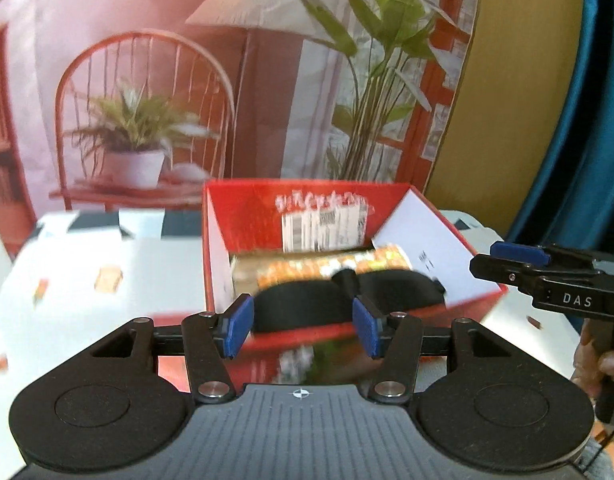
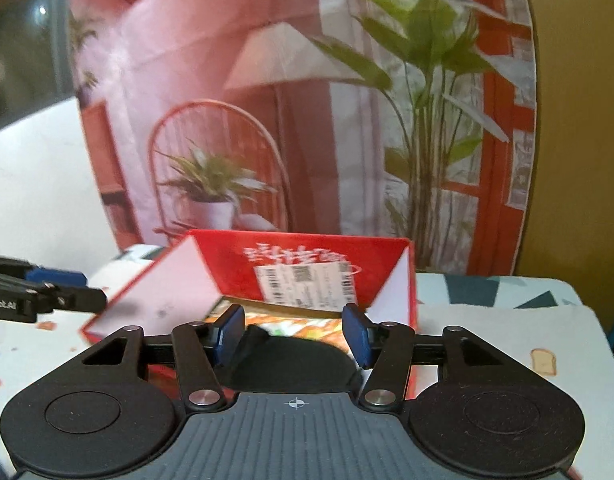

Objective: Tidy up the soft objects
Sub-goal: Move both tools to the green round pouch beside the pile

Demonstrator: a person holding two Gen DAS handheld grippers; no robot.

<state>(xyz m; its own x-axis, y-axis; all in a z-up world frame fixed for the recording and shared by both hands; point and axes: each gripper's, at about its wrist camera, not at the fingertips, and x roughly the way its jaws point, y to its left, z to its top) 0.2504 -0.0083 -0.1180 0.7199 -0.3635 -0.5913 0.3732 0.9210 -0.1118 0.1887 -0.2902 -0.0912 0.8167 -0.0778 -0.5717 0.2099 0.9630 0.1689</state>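
Your left wrist view smears the red box (image 1: 307,208), so its white lettering and label (image 1: 325,226) at 12 o'clock cannot be read. The black soft item (image 1: 307,308) inside is blurred, its shape unclear. Your right gripper (image 1: 519,254) at 3 o'clock is cut by the frame's edge.
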